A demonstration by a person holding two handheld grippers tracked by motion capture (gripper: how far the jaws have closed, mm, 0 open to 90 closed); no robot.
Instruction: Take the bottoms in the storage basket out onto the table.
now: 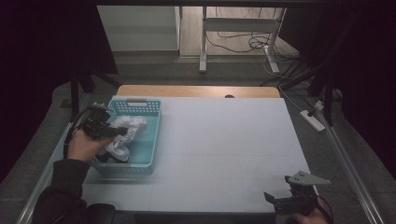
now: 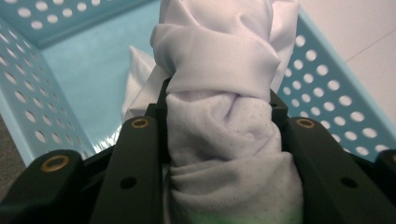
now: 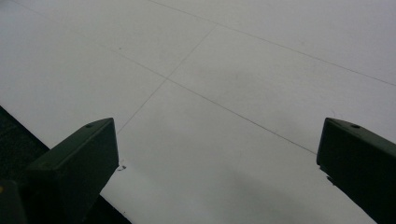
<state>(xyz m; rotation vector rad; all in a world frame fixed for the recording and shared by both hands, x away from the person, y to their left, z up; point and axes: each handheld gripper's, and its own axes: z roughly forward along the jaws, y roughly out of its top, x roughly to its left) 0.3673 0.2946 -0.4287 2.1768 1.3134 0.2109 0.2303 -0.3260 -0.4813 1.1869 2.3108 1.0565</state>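
Gripping a bunched white knit cloth [image 2: 224, 135], my left hand-held gripper [image 1: 122, 131] has its jaws clamped on the twisted fabric over the turquoise perforated plastic basket [image 1: 152, 140] at the surface's left edge. I judge the work barely started: the cloth is seized, but most of it, as far as I can see, sits inside the basket, so lifting it out and laying it on the surface remains. My right hand-held gripper [image 1: 280, 199] hovers by the near right corner with its jaws spread wide on nothing. The pale grey surface [image 1: 224, 149] has faint seam lines and a wooden strip [image 1: 196, 91] along its far edge. Beyond it the dim room shows grey floor, white desk legs [image 1: 203, 42] and trailing cables [image 1: 254, 44].
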